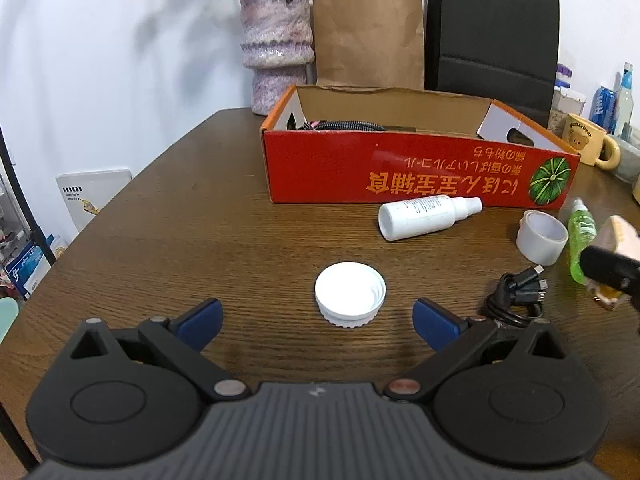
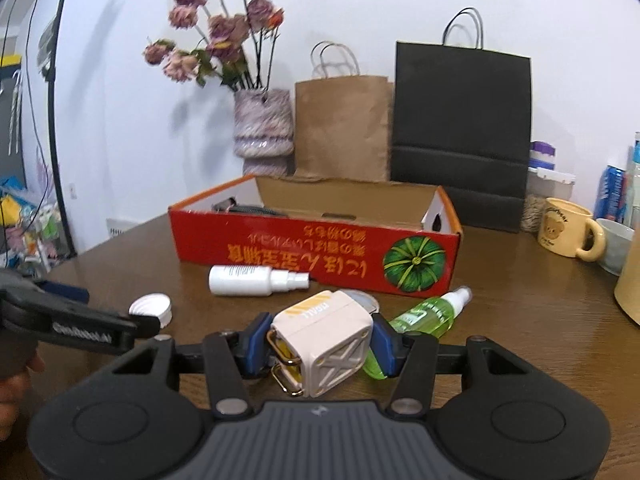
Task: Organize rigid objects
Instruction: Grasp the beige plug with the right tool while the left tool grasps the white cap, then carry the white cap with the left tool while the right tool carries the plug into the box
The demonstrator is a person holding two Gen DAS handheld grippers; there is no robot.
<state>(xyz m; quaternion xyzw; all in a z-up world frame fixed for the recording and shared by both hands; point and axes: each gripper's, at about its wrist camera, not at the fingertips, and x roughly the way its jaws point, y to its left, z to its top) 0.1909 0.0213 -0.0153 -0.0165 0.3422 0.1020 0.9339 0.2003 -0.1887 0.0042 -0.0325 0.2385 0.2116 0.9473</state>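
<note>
Cream case [image 2: 326, 340] sits pinched between the right gripper's [image 2: 320, 346] jaws; white cap [image 1: 350, 299] lies ahead of the left gripper's [image 1: 318, 322] spread jaws.

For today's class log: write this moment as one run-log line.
left gripper: open, near white cap | right gripper: shut on beige case

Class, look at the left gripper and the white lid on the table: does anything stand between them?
No. The left gripper is open, and the white lid lies on bare table just ahead of it. The black cable lies off to the side.
</note>
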